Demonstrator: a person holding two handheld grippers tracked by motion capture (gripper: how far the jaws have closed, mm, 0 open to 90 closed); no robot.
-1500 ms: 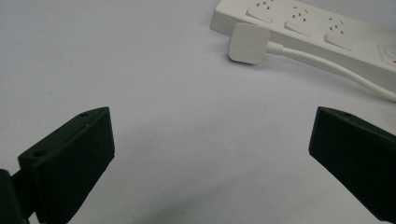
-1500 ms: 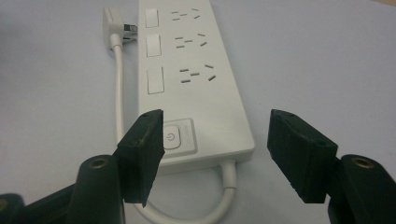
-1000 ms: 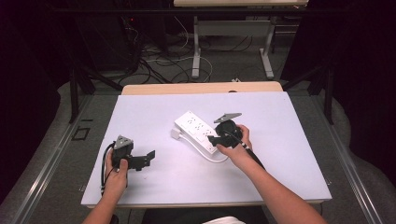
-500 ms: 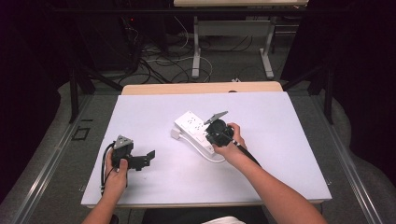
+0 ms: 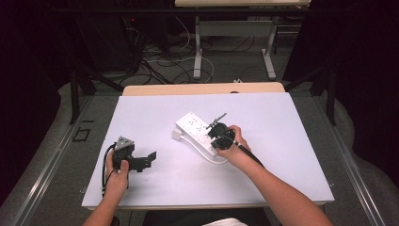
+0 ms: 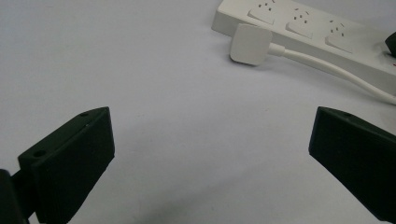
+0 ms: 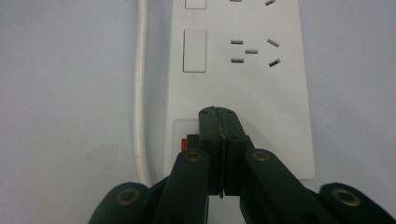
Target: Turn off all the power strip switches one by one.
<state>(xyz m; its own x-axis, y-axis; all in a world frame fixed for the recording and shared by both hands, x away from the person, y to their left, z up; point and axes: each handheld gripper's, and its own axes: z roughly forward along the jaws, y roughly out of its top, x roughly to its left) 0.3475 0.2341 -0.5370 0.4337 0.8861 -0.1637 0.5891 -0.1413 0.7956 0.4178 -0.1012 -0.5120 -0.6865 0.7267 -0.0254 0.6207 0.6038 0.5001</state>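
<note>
From the high view I see a white counter (image 5: 141,117) with a white power strip (image 5: 197,129) lying near its middle, angled. My right claw (image 5: 217,132) sits over the near end of the strip, held in the right hand (image 5: 233,148). My left claw (image 5: 149,159) is well apart from it, low on the counter's left side, gripped by the left hand (image 5: 117,172), its jaws pointing toward the strip.

In the left gripper view my left claw (image 6: 210,154) is spread wide with bare counter (image 6: 116,56) between the jaws. The power strip (image 6: 317,32) lies ahead at the upper right, its flat white plug (image 6: 251,44) resting just beside it with the cord (image 6: 336,74) running off right.

In the right gripper view my right claw (image 7: 223,122) is pressed together, jaws meeting, its tip over the end panel of the power strip (image 7: 261,93). A small red part (image 7: 184,143), perhaps the switch, peeks out beside the left jaw; I can't tell whether the tip touches it. The cord (image 7: 141,84) runs along the strip's left side.
</note>
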